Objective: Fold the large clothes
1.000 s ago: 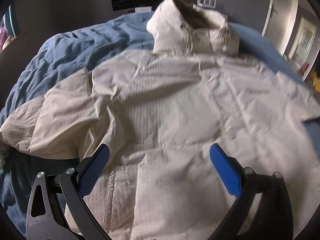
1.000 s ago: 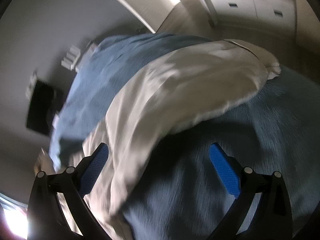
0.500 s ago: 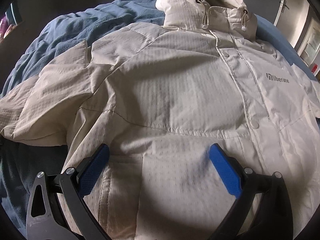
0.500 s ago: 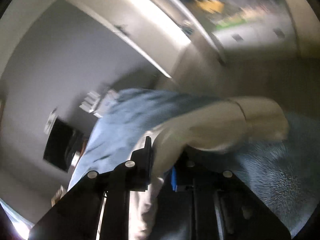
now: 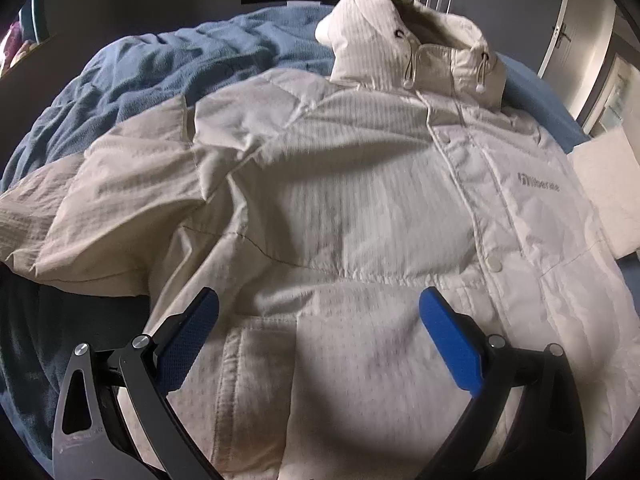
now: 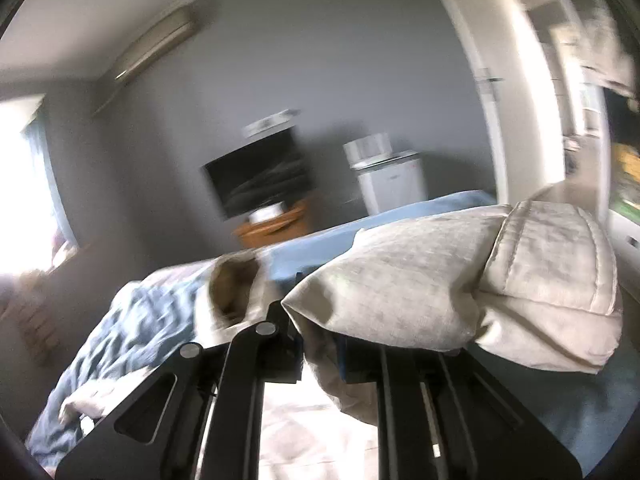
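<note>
A cream hooded jacket [image 5: 360, 208] lies front up on a blue blanket [image 5: 168, 64], hood [image 5: 416, 44] at the far end, one sleeve [image 5: 104, 208] spread to the left. My left gripper [image 5: 318, 316] is open and empty, hovering over the jacket's lower front. In the right wrist view my right gripper [image 6: 320, 344] is shut on the jacket's other sleeve [image 6: 440, 280] and holds it lifted above the bed, the cuff [image 6: 552, 264] hanging to the right. The hood also shows in that view [image 6: 236, 288].
A dark TV [image 6: 260, 172] on a wooden stand [image 6: 276, 224] and a white appliance [image 6: 388, 180] stand against the grey far wall. An open door [image 6: 520, 80] is at the right. A window [image 6: 24, 184] is at the left.
My right gripper closed on the sleeve and lifted it, swinging up so the room wall came into view. My left gripper drifted a little over the jacket, staying open.
</note>
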`<state>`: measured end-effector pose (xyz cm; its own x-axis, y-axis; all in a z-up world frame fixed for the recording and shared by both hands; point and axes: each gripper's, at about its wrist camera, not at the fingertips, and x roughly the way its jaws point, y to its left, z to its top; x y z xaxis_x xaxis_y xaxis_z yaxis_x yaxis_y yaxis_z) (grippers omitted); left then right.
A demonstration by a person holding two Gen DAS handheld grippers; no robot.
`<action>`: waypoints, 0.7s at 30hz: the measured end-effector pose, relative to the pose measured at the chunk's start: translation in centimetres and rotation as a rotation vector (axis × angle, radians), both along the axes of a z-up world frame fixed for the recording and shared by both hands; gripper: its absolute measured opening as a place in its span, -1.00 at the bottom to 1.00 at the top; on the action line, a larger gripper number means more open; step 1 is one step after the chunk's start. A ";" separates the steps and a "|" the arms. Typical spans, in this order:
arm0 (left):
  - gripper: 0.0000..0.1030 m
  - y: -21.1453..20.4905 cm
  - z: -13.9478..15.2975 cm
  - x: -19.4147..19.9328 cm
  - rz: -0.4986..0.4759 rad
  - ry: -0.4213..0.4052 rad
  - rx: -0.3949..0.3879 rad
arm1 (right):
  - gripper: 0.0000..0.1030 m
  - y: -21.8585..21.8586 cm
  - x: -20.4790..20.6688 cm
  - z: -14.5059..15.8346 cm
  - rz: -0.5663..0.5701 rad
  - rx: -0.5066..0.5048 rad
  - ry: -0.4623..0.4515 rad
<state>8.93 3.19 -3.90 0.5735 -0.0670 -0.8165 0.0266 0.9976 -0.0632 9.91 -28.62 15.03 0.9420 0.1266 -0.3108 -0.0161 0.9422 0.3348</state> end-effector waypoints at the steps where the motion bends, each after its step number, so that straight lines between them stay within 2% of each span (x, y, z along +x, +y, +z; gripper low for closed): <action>1: 0.87 0.1 0.1 -0.1 -0.002 -0.007 -0.003 | -0.80 2.1 0.4 0.1 0.033 -0.023 0.008; 6: 0.87 0.5 0.6 -0.4 -0.004 -0.033 -0.016 | -0.80 10.0 2.4 -3.2 0.173 -0.102 0.112; 8: 0.88 0.7 0.6 -0.4 -0.005 -0.036 -0.023 | -0.80 13.2 2.5 -5.9 0.220 -0.130 0.187; 12: 0.87 0.9 0.4 -0.4 -0.009 -0.031 -0.032 | -0.80 15.1 3.6 -12.4 0.269 -0.138 0.353; 14: 0.87 1.0 0.2 -0.4 -0.012 -0.026 -0.035 | -0.80 15.3 3.3 -14.9 0.282 -0.154 0.398; 17: 0.87 0.9 -0.1 -0.3 -0.017 -0.017 -0.037 | -0.78 15.5 3.1 -16.8 0.320 -0.168 0.455; 19: 0.87 0.8 -0.2 -0.2 -0.020 -0.011 -0.036 | -0.62 15.4 2.9 -17.2 0.355 -0.145 0.503; 21: 0.87 0.7 -0.1 -0.2 -0.025 -0.015 -0.034 | 0.03 14.9 2.3 -16.5 0.380 -0.120 0.516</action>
